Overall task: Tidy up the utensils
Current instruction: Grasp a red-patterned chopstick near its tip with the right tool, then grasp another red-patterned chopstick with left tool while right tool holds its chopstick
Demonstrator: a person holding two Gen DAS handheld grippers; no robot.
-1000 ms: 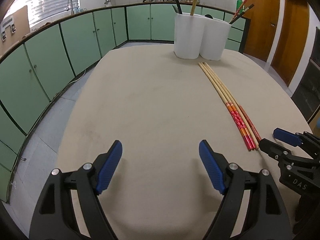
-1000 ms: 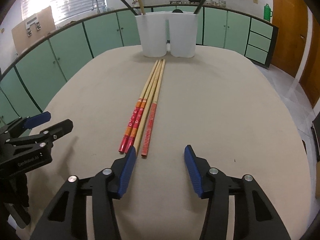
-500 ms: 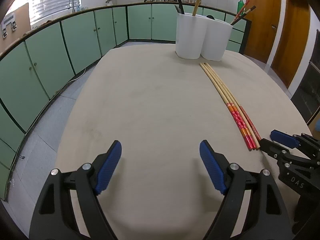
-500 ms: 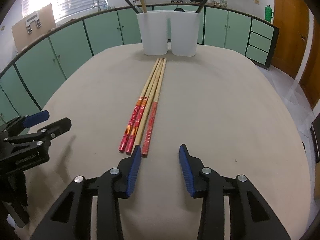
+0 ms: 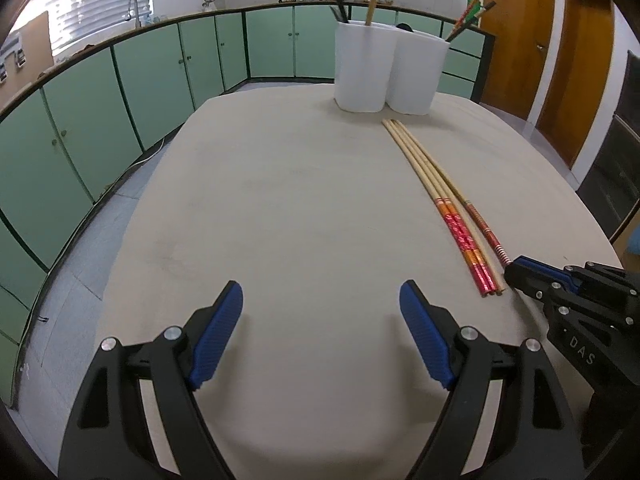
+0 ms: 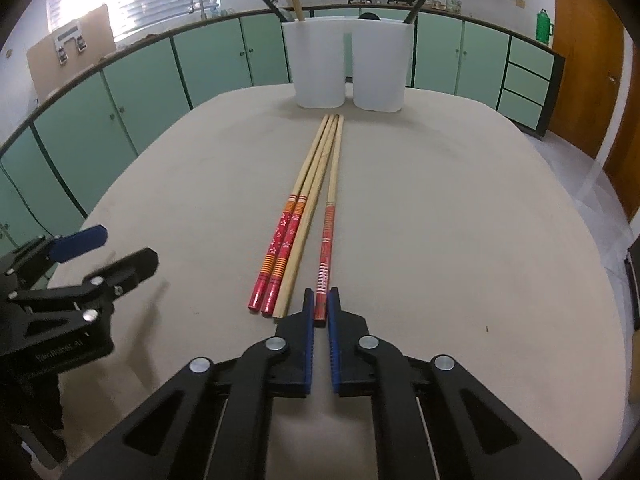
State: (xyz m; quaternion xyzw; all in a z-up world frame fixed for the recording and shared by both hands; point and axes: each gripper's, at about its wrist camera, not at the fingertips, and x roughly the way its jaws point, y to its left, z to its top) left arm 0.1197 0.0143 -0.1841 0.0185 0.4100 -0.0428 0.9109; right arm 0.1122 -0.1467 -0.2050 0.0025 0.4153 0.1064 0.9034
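Note:
Several long chopsticks [image 6: 308, 208] lie side by side on the beige table [image 6: 440, 220], tips toward two white holders [image 6: 346, 66]. My right gripper [image 6: 320, 304] is shut on the near red end of the rightmost chopstick [image 6: 330, 216], which rests on the table. The chopsticks [image 5: 440, 196] and the right gripper [image 5: 520, 270] also show in the left wrist view. My left gripper [image 5: 320, 312] is open and empty, low over the table to their left. The white holders [image 5: 388, 70] hold a few upright utensils.
Green cabinets [image 5: 160, 80] with a countertop line the room behind the table. Wooden doors [image 5: 552, 40] stand at the right. The table's edges [image 5: 132, 216] drop off to a tiled floor on both sides.
My right gripper has moved forward and closed its fingers onto the red end of the rightmost chopstick. My left gripper has stayed open and almost still.

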